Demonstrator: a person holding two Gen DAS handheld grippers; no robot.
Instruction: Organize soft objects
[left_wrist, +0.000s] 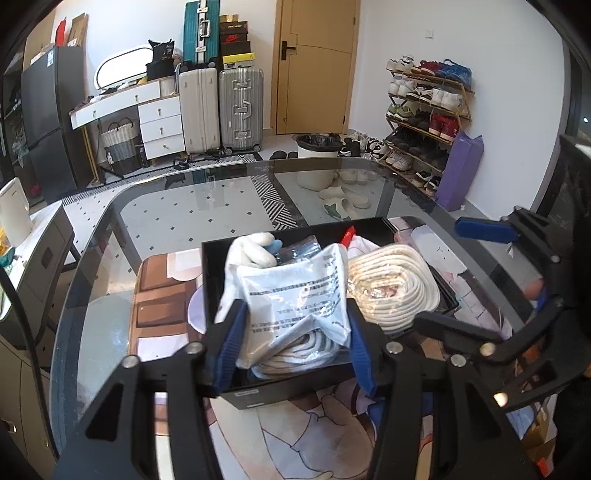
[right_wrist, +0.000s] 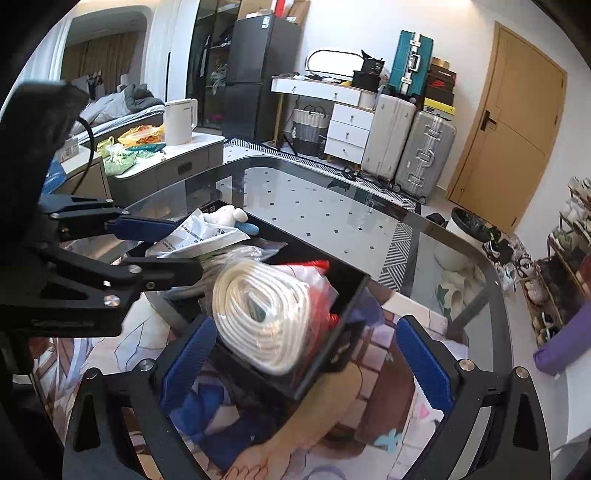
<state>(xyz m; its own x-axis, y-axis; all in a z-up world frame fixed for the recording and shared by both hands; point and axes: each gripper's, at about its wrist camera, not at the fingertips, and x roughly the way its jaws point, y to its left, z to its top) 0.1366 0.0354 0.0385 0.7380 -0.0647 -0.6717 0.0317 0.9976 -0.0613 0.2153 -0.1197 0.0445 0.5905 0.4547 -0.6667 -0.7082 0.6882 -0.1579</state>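
bagged rope (left_wrist: 295, 295) seemingly pinched between left gripper (left_wrist: 291, 347) pads

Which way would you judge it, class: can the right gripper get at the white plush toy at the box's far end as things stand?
Probably not directly: the rope coil, the plastic bag and the left gripper lie between the open right gripper and the plush toy.

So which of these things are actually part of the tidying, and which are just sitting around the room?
Part of the job:
- black box
- bagged rope coil, between the left gripper's pads
- bare rope coil, in the box
- white plush toy
- open right gripper

Just lying about:
- suitcases
- shoe rack
- kettle
- bin
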